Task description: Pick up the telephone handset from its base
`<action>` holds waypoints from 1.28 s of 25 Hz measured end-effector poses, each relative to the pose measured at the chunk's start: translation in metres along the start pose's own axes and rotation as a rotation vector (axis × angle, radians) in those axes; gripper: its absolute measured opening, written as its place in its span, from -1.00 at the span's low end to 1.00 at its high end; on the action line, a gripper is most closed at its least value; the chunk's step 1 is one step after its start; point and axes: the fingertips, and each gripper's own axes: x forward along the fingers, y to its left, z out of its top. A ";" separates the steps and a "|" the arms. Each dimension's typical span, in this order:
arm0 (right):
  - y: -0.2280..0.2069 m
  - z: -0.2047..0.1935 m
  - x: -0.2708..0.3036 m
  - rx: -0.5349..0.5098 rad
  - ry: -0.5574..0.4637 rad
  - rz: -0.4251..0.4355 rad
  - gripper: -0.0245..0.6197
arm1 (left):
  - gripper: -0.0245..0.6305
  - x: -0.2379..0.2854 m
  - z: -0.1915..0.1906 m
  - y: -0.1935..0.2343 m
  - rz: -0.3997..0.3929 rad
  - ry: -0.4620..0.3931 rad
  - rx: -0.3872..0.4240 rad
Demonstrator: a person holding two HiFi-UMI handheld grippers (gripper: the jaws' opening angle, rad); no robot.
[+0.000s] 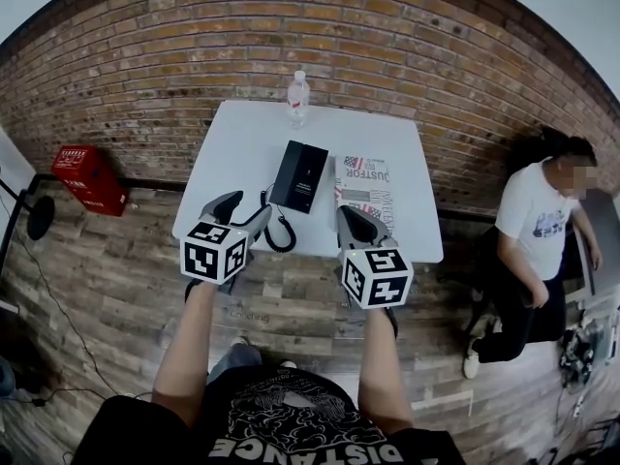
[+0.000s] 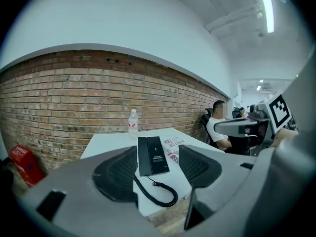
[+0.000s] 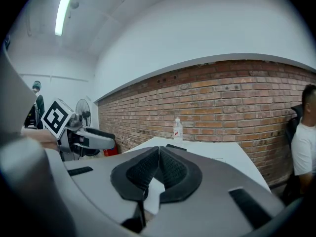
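Lying beside telephone (image 1: 298, 175): newspaper (image 1: 368, 190), perhaps "JUSTOR".

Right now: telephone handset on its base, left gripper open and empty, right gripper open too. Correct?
No: the right gripper is shut, jaws pressed together with nothing between them, as the right gripper view shows. The rest holds: the telephone handset lies on its base, and the left gripper is open and empty.

Black handset (image 1: 288, 174) rests flat in its base (image 1: 310, 178), coiled cord (image 1: 281, 232) trailing.
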 end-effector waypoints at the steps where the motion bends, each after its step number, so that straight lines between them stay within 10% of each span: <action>1: -0.001 0.000 0.003 0.000 0.000 0.002 -0.92 | -0.18 0.003 0.000 0.003 -0.004 -0.001 -0.010; 32: -0.047 0.005 0.138 0.045 0.114 -0.229 -0.92 | -0.18 0.190 -0.053 0.093 -0.601 0.301 -0.285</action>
